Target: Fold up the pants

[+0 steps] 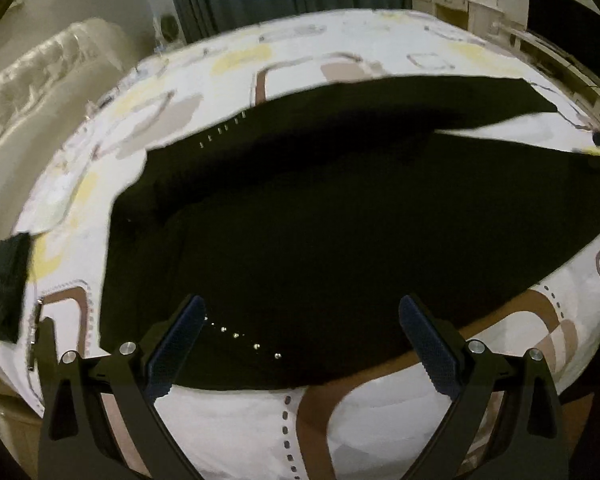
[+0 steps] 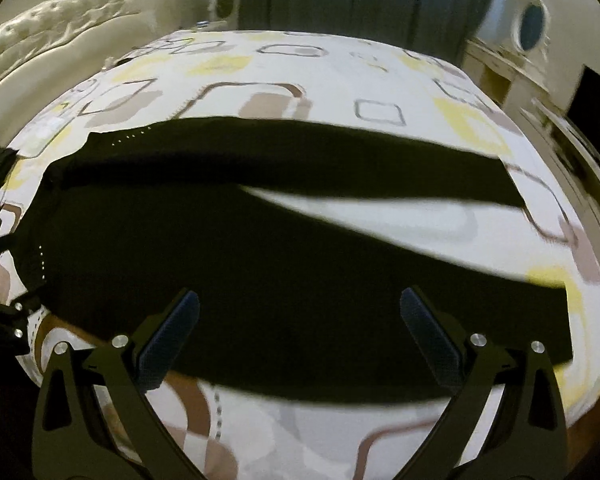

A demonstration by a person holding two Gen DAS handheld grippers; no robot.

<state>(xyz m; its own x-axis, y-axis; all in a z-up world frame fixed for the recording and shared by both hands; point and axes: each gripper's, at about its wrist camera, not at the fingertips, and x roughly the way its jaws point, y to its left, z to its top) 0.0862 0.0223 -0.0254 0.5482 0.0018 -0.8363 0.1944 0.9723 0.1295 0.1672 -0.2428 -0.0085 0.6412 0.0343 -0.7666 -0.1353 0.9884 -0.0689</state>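
your left gripper [image 1: 302,344] and right gripper [image 2: 300,340] both hang wide open, holding nothing, over the near edge of the black pants [image 2: 260,280], spread flat across the patterned bed [image 2: 340,80], legs running right.

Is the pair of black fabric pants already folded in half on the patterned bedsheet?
No, the black fabric pants lie spread flat, both legs apart with the patterned bedsheet showing between them.

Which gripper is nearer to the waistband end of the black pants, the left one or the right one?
Left. The left gripper hangs open over the waist end of the pants, by the studs. The right gripper is open over the near leg, further toward the hems.
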